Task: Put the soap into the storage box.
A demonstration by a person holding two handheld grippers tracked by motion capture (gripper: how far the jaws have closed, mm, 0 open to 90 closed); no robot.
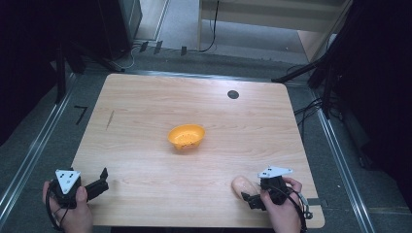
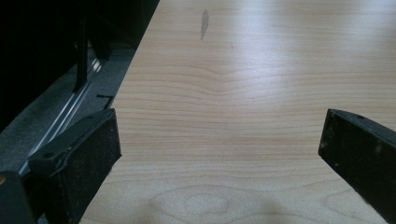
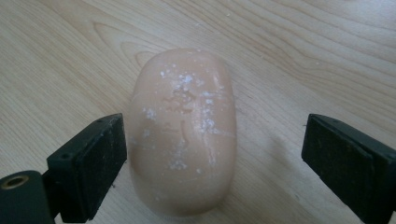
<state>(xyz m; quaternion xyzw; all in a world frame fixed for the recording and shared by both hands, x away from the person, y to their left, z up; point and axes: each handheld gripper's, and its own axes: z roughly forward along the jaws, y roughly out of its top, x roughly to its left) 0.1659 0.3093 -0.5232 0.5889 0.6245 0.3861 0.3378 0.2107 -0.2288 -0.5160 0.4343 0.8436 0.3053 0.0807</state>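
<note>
A peach-coloured oval bar (image 3: 182, 130), like soap, with white specks and a pressed-in mark, lies flat on the wooden table (image 1: 145, 111) near its front right. My right gripper (image 3: 215, 137) is open around the bar's near end. One pad (image 3: 100, 163) sits right beside the bar, and the other pad (image 3: 336, 158) stands well apart from it. In the high view the bar (image 1: 241, 185) lies just left of my right gripper (image 1: 248, 198). At the front left corner my left gripper (image 1: 102, 180) is open over bare wood (image 2: 219, 135), with nothing between its jaws.
An orange bowl (image 1: 186, 136) stands in the middle of the table. A small black round cap (image 1: 233, 94) sits in the tabletop near the far edge. Dark stands and cables (image 1: 316, 73) flank the table on the grey floor.
</note>
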